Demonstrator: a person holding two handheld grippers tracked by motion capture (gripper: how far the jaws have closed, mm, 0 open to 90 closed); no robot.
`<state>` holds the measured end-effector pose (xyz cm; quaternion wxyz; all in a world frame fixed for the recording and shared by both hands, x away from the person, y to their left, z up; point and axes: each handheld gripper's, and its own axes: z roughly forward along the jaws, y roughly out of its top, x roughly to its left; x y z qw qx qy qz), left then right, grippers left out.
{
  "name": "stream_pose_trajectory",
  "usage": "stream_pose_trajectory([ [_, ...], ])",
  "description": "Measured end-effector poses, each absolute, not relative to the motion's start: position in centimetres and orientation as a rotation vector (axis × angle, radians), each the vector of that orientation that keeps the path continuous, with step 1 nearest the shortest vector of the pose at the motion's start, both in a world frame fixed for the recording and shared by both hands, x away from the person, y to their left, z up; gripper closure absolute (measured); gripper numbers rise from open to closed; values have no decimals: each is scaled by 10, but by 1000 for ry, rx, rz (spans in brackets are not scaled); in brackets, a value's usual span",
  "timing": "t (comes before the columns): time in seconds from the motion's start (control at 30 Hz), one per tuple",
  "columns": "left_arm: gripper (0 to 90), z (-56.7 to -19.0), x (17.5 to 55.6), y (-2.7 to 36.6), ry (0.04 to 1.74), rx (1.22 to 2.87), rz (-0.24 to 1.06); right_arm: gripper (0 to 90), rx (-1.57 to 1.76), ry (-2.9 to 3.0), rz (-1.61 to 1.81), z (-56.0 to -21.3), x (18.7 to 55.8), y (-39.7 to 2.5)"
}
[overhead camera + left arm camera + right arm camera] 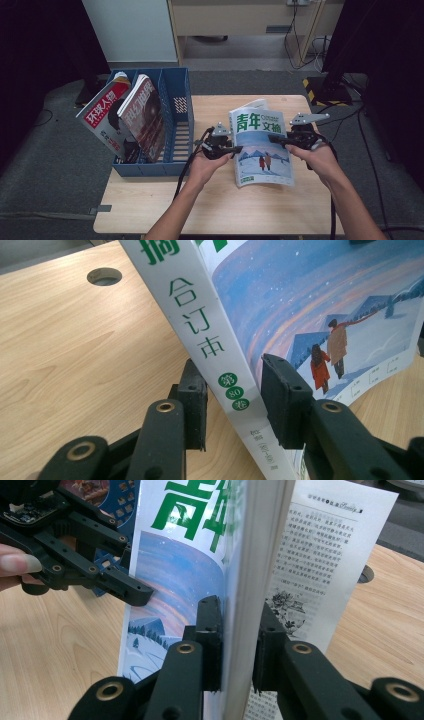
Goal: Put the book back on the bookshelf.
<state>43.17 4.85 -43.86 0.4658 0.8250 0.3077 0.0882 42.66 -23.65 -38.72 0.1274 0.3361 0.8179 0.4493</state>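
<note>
Left gripper [235, 148] clamps the spine edge of the thick blue-and-white snow-scene magazine [262, 150], held over the wooden table [210, 210], long axis running away from the person; right gripper [274, 139] pinches its page edge, forearms converging.

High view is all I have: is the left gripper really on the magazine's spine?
Observer: Yes. In the left gripper view the left gripper straddles the white spine of the magazine near its lower end, with a jaw against each side.
Operator: And the right gripper?
Observer: The right gripper clamps the page edge, but one printed page seems to fan loose outside its jaws.
Operator: Anything on the table nearby?
Observer: A round cable hole in the table, beyond the spine.
</note>
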Motion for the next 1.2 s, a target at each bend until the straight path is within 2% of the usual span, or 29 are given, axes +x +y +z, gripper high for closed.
stream_pose_trajectory([
  [0.37, 662, -431, 426, 42, 677, 2061, 250, 688, 985, 2377, 1322, -376, 430, -241],
  [0.4, 663, -430, 426, 42, 675, 2061, 251, 690, 984, 2374, 1320, -376, 431, -241],
  [0.5, 664, -429, 426, 41, 673, 2068, 261, 789, 980, 2361, 1320, -377, 431, -242],
  [0.83, 684, -423, 437, 46, 682, 2047, 367, 795, 943, 2291, 1330, -376, 433, -234],
  [1.2, 673, -429, 425, 59, 604, 2010, 366, 799, 865, 2294, 1365, -376, 424, -230],
])
